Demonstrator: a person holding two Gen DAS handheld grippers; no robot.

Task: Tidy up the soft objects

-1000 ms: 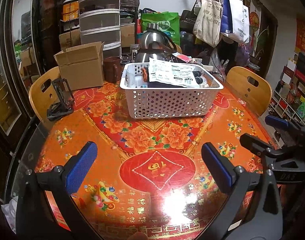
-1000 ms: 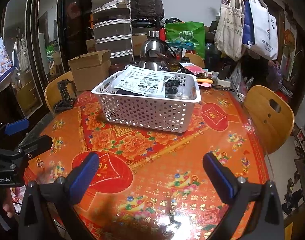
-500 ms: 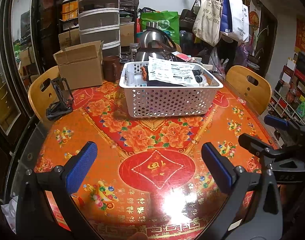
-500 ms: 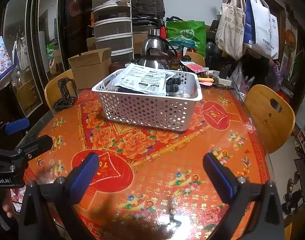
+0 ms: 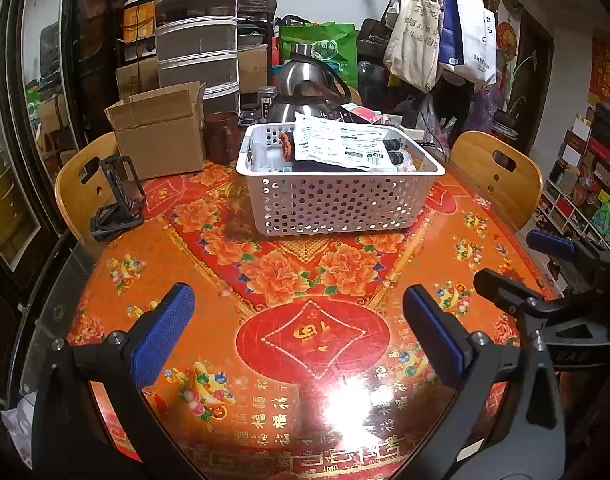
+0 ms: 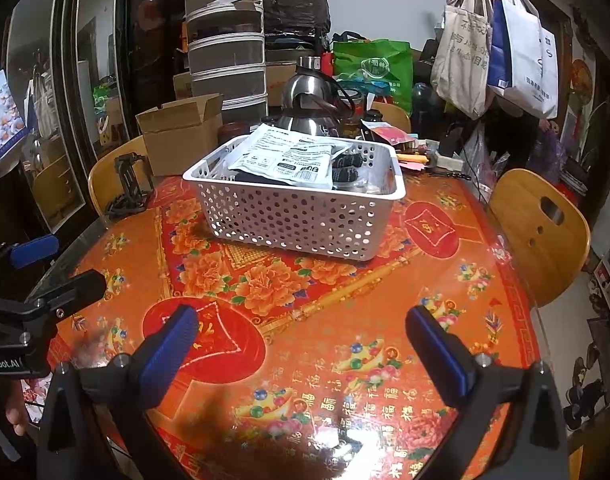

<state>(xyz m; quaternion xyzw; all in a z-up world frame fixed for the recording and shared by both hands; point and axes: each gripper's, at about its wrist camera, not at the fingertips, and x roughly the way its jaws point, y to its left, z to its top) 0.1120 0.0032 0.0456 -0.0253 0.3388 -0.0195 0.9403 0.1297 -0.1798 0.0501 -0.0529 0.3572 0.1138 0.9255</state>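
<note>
A white perforated basket (image 5: 337,204) (image 6: 301,216) stands on the far half of the round red-and-orange table (image 5: 305,320). A white printed soft packet (image 5: 341,146) (image 6: 289,154) lies on top of it, over dark rolled items (image 6: 347,170) and an orange-brown piece (image 5: 286,147). My left gripper (image 5: 297,332) is open and empty above the near table edge, well short of the basket. My right gripper (image 6: 301,348) is open and empty too, at the near right. Each gripper shows in the other's view, the right (image 5: 545,276) and the left (image 6: 45,276).
A black folding stand (image 5: 119,200) sits at the table's left. An open cardboard box (image 5: 161,132), a brown mug (image 5: 221,136) and a steel kettle (image 5: 309,88) stand behind the basket. Wooden chairs (image 5: 501,176) (image 5: 85,188) flank the table. Bags hang at the back right.
Both grippers have drifted very slightly; the basket sits a touch higher in the views. Both grippers stay open and empty.
</note>
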